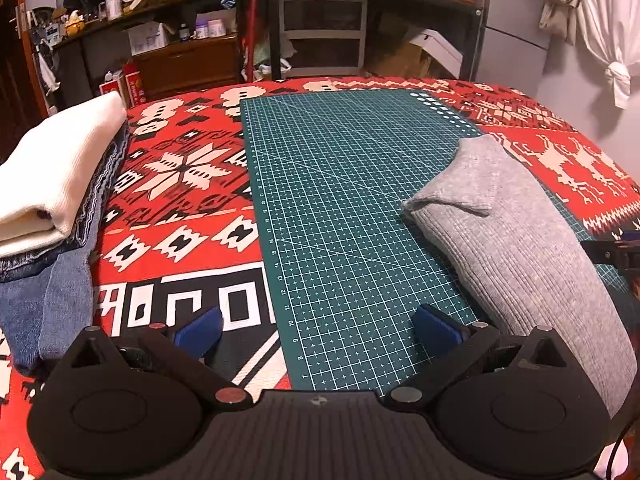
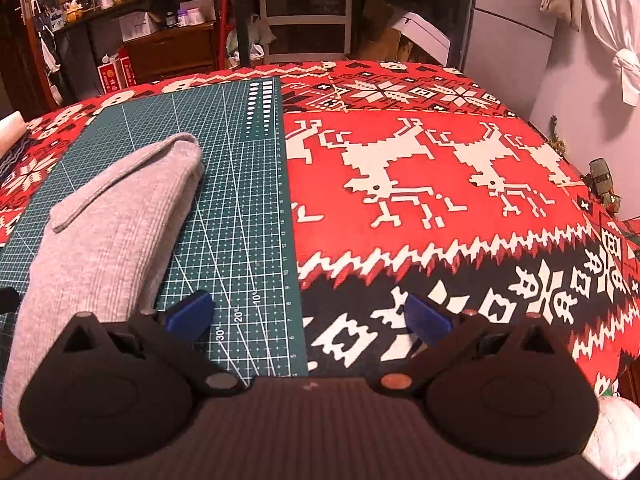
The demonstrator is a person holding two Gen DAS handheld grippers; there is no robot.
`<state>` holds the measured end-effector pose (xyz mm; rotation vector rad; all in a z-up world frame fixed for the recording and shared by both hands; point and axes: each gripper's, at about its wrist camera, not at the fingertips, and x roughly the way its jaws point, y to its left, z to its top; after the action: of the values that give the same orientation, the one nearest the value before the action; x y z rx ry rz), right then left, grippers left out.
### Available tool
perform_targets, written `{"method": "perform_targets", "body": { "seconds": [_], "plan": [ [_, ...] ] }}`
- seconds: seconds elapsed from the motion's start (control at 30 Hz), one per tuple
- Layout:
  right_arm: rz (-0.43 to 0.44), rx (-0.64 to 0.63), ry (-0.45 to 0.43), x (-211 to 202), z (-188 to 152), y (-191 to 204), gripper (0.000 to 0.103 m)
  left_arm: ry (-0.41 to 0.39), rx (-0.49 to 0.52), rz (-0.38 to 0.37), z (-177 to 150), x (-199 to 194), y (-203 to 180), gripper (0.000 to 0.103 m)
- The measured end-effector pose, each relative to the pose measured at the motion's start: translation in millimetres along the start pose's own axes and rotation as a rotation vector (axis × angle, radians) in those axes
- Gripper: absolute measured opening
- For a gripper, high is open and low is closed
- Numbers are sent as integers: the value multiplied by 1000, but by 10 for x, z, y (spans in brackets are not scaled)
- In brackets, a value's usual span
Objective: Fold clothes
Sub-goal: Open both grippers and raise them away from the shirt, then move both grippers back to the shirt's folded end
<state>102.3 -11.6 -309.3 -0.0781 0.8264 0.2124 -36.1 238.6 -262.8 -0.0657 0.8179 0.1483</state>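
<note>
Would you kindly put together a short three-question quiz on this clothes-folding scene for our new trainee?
1. True or false: the left gripper is shut on the grey garment.
2. On which surface does the grey garment lie: A) the green cutting mat, B) the bare red patterned cloth, C) the shelf?
3. Fill in: at the left edge, a folded ______ garment tops the stack of clothes.

Key
1. False: both the left gripper and the right gripper are open and hold nothing.
2. A.
3. White (cream), over blue items.
</note>
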Motion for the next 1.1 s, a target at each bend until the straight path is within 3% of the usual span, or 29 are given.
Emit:
{"method": "perform_targets", "body": {
  "seconds": [0.13,0.17,0.23,0.27,0.37,0.47,0.53,0.7,0.8,1.1],
  "plan": [
    [40,-16,-4,4,27,-54,101,37,-2,-15,68,19,-1,102],
    [56,-12,-9,-13,34,-78,100,49,-5,-23,89,23,2,98],
    [96,14,-38,-89,55,-142,88,70,-28,-33,133,0,13,92],
    [123,28,-56,-139,67,-171,88,75,-49,-49,149,1,9,86],
    [220,75,-118,-304,106,-252,81,86,-113,-101,194,11,-8,83],
    [348,125,-126,-337,125,-272,67,97,-177,-153,240,21,-24,76],
    [434,190,-80,-227,114,-274,50,105,-220,-187,270,28,-35,67],
    [499,253,-20,5,78,-189,28,123,-328,-274,346,44,-63,48],
    [528,297,-9,107,105,-180,28,134,-392,-325,392,54,-79,47],
    [511,310,15,301,149,-62,26,144,-407,-318,414,154,-91,45]
  ]
}}
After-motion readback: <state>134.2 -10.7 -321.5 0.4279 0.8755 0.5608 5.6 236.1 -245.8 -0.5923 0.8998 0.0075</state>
